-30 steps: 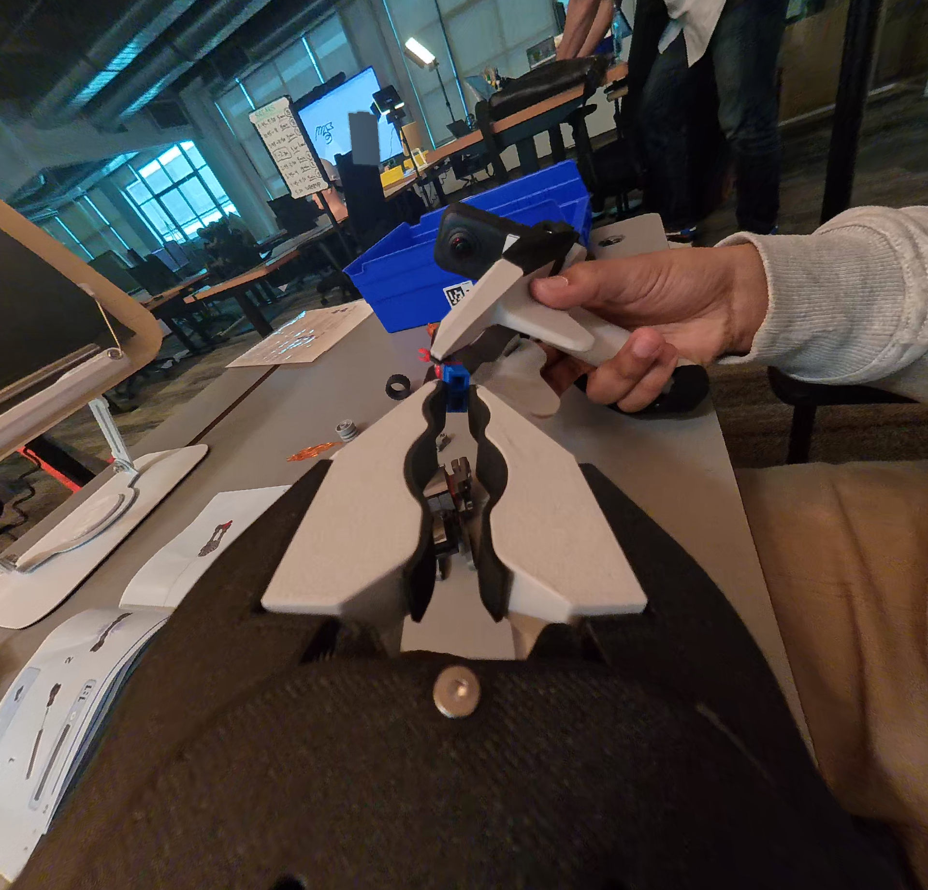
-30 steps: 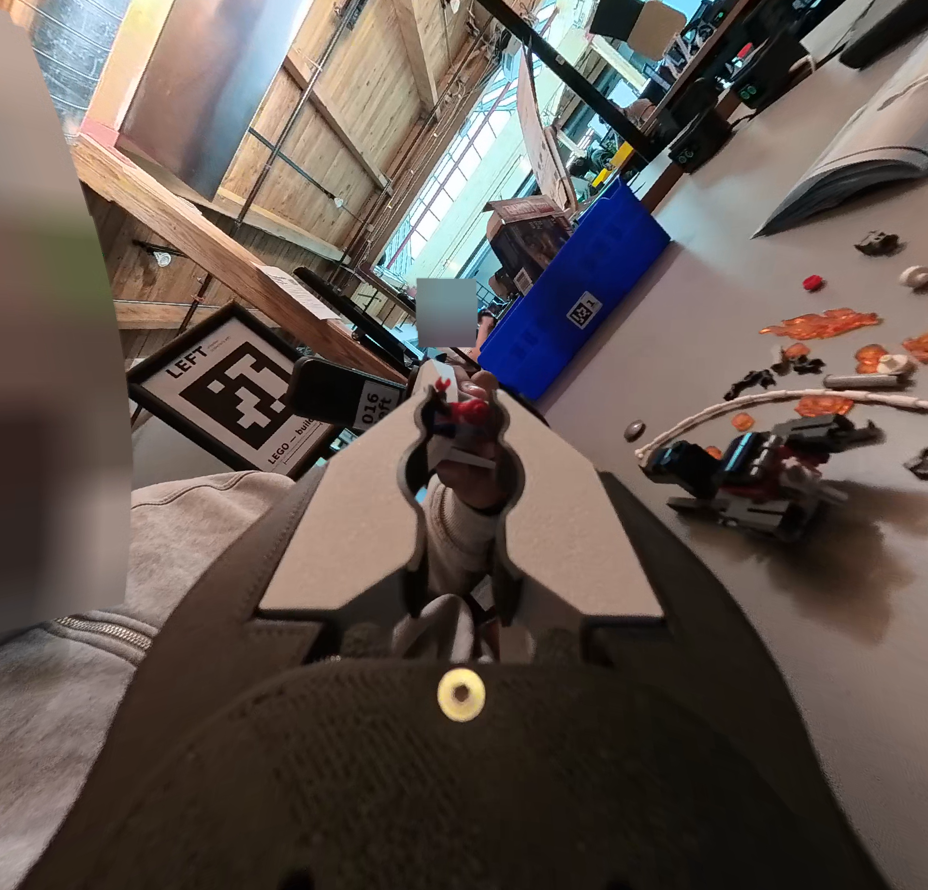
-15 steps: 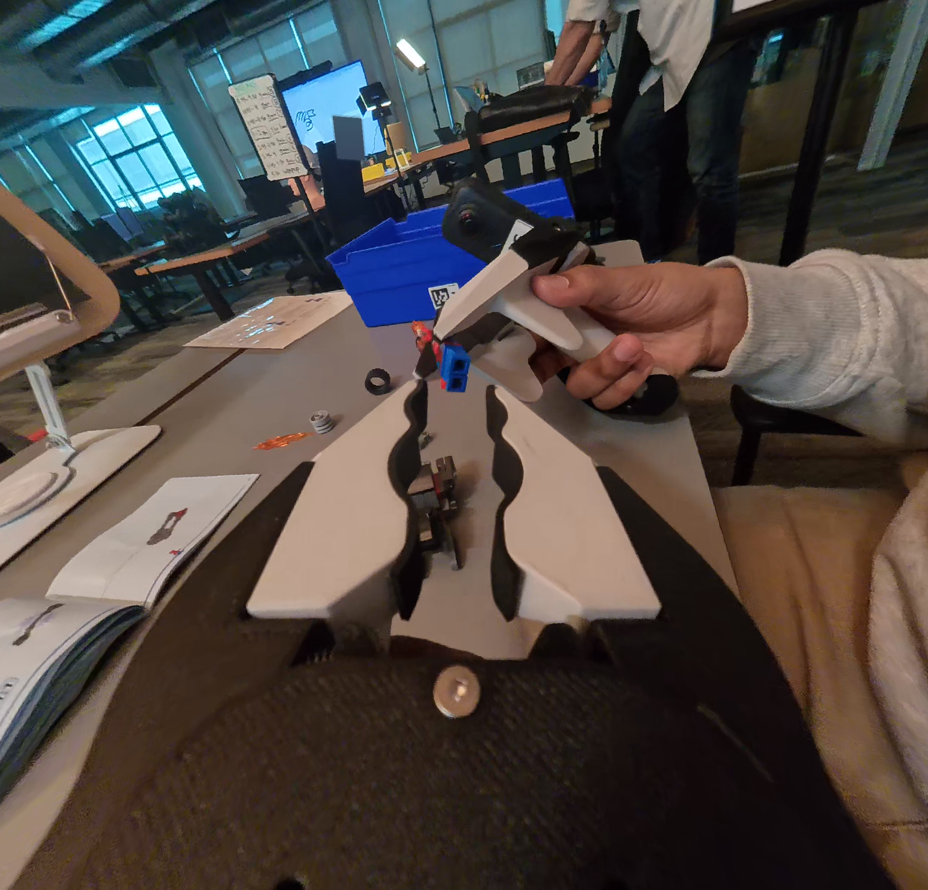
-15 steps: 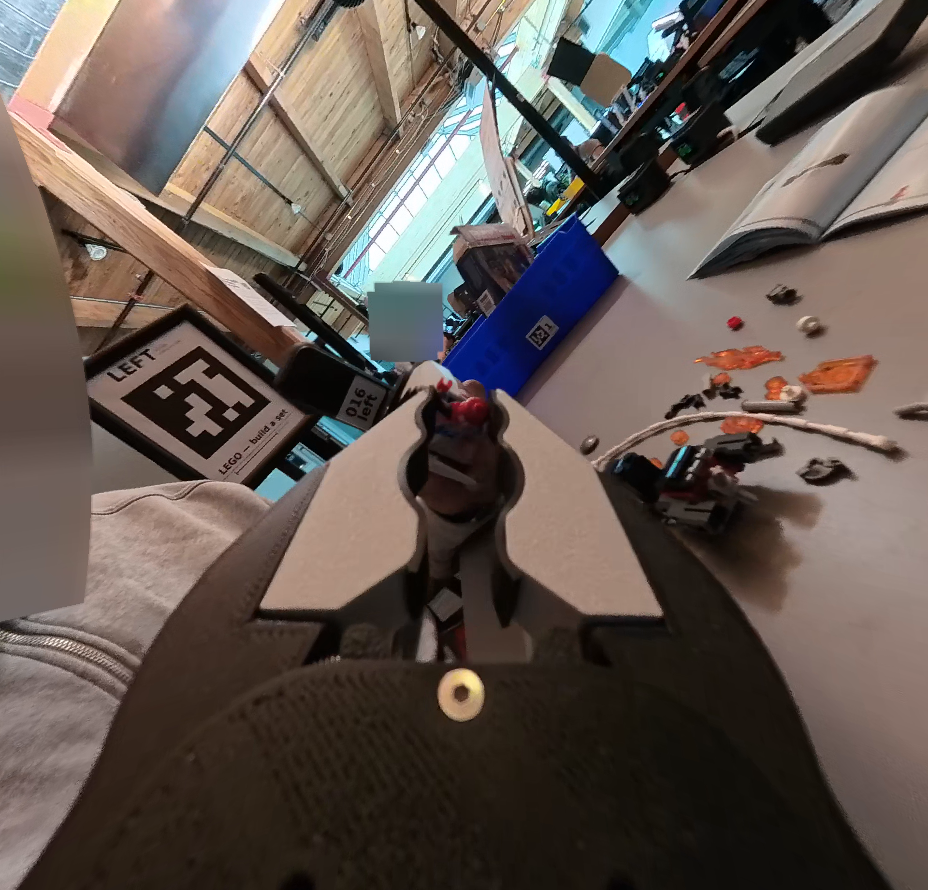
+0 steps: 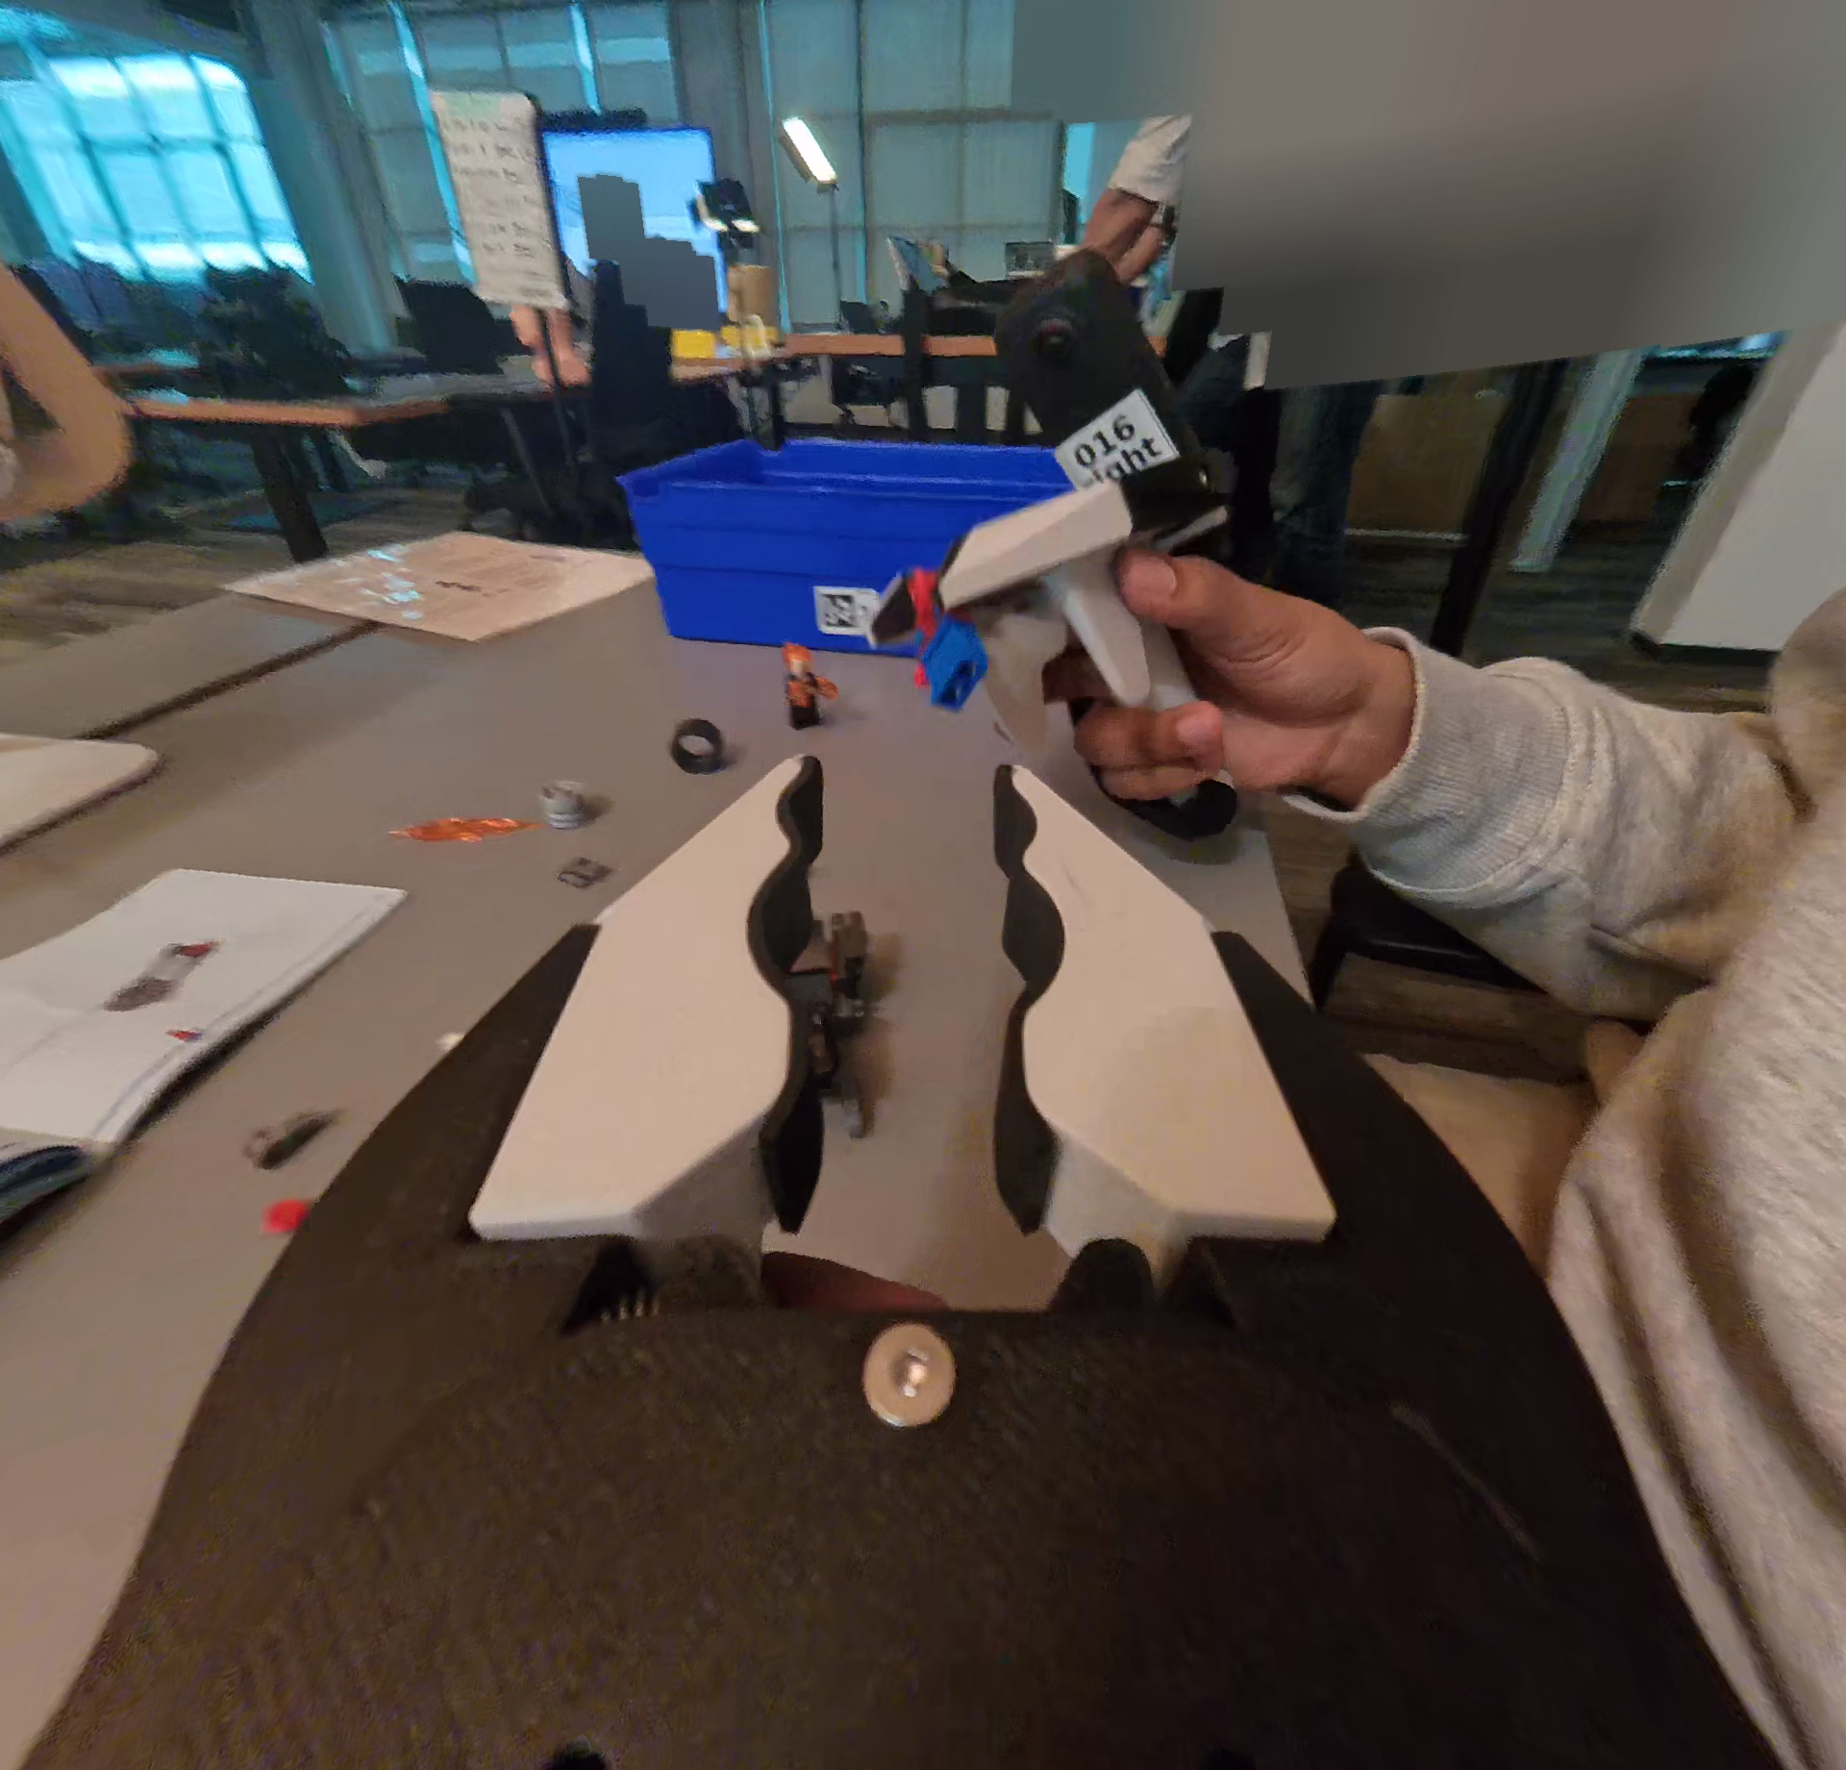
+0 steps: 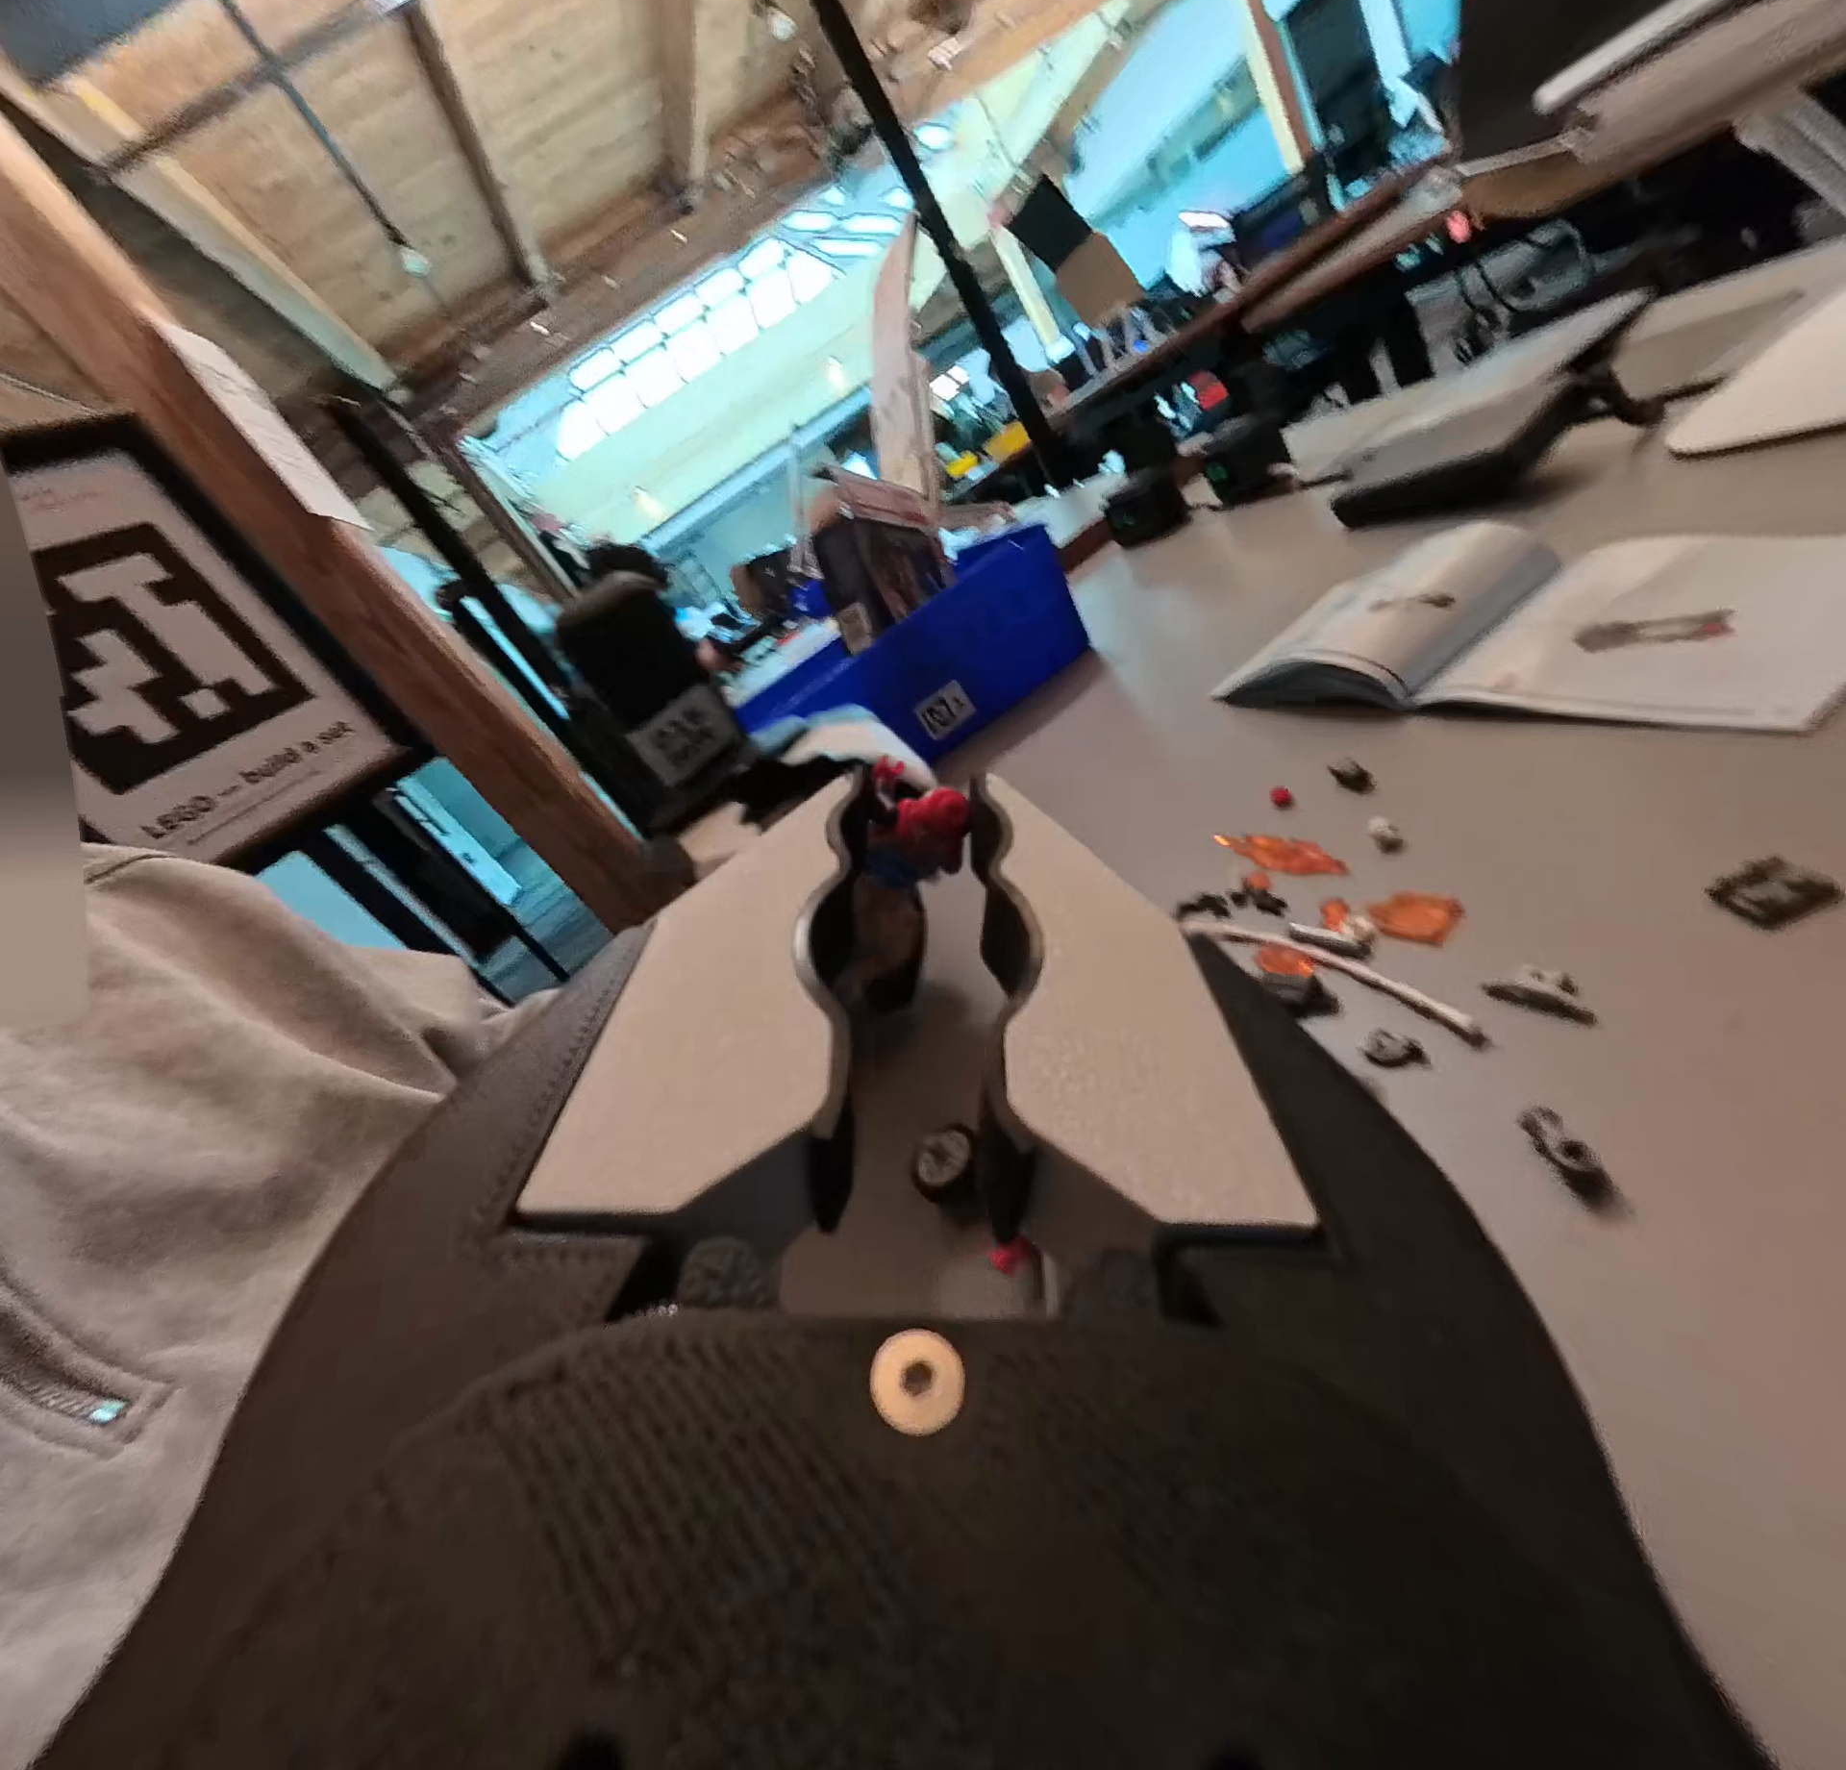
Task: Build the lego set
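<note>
My right gripper (image 6: 917, 801) is shut on a red and blue minifigure (image 6: 924, 823) at its fingertips. In the left wrist view the right gripper (image 5: 894, 613) is held up at the right by a hand, with the figure's blue legs (image 5: 951, 663) hanging below it. My left gripper (image 5: 904, 783) is open and empty above the grey table (image 5: 499, 723), short of the figure. A dark lego build (image 5: 839, 1003) lies on the table between its fingers. Another small minifigure (image 5: 804, 688) stands farther back.
A blue bin (image 5: 849, 533) stands at the table's far end. A black tyre (image 5: 696, 745), a grey wheel (image 5: 564, 803) and an orange flame piece (image 5: 460, 828) lie left of centre. An open booklet (image 6: 1598, 643), orange pieces (image 6: 1413, 913) and a white string (image 6: 1379, 983) lie right. There is about 5 cm between the tips of the two grippers.
My left gripper let go of the figure's blue legs, opened wide and drew back. My right gripper kept the figure and tipped down toward the table.
</note>
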The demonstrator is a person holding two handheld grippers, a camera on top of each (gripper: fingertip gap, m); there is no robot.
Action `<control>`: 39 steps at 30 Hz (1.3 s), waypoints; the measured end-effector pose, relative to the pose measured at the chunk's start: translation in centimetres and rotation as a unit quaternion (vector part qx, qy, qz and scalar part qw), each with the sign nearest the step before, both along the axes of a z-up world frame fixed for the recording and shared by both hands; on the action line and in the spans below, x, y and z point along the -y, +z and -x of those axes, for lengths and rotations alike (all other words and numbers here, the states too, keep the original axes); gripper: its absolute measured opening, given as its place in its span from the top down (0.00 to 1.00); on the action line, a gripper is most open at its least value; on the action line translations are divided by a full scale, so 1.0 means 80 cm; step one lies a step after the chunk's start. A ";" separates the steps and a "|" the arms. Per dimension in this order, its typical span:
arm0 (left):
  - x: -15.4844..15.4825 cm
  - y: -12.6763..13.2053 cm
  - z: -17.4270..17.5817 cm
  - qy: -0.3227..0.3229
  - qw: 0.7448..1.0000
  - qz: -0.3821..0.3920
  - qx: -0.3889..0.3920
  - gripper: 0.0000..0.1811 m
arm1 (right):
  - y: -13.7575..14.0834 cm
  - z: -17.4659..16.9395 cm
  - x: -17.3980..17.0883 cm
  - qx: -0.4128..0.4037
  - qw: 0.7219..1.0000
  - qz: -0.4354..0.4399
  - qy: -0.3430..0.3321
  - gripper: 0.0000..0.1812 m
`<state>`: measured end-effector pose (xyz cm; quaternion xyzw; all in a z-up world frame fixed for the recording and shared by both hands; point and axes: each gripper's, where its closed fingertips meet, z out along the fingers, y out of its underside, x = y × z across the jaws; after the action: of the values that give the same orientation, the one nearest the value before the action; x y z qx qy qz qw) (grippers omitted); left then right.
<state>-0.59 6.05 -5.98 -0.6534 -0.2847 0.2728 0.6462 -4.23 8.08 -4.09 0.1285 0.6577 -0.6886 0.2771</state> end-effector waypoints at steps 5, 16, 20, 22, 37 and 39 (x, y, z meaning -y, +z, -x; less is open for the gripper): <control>-0.025 -0.019 -0.007 -0.100 0.988 -0.056 0.107 0.73 | 0.019 -0.030 0.004 -0.044 0.997 0.045 0.035 0.90; -0.031 -0.012 -0.021 -0.176 0.964 -0.129 0.153 0.79 | 0.006 -0.067 0.027 -0.212 0.977 0.013 0.021 0.91; -0.040 -0.013 -0.028 -0.192 0.965 -0.109 0.144 0.80 | 0.001 -0.068 0.028 -0.234 0.972 -0.001 0.019 0.96; -0.042 -0.012 -0.030 -0.199 0.963 -0.111 0.144 0.80 | -0.002 -0.067 0.029 -0.245 0.969 -0.007 0.015 0.96; -0.040 -0.014 -0.024 -0.185 0.964 -0.115 0.150 0.79 | -0.003 -0.071 0.034 -0.204 0.978 0.008 0.030 0.96; -0.042 -0.015 -0.025 -0.187 0.965 -0.109 0.149 0.80 | -0.002 -0.074 0.035 -0.198 0.979 0.012 0.036 0.96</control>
<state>1.43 9.40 -7.18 -0.6539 -0.2784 0.0139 0.7034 1.71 5.27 -4.28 -0.0376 0.6956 -0.6976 0.1675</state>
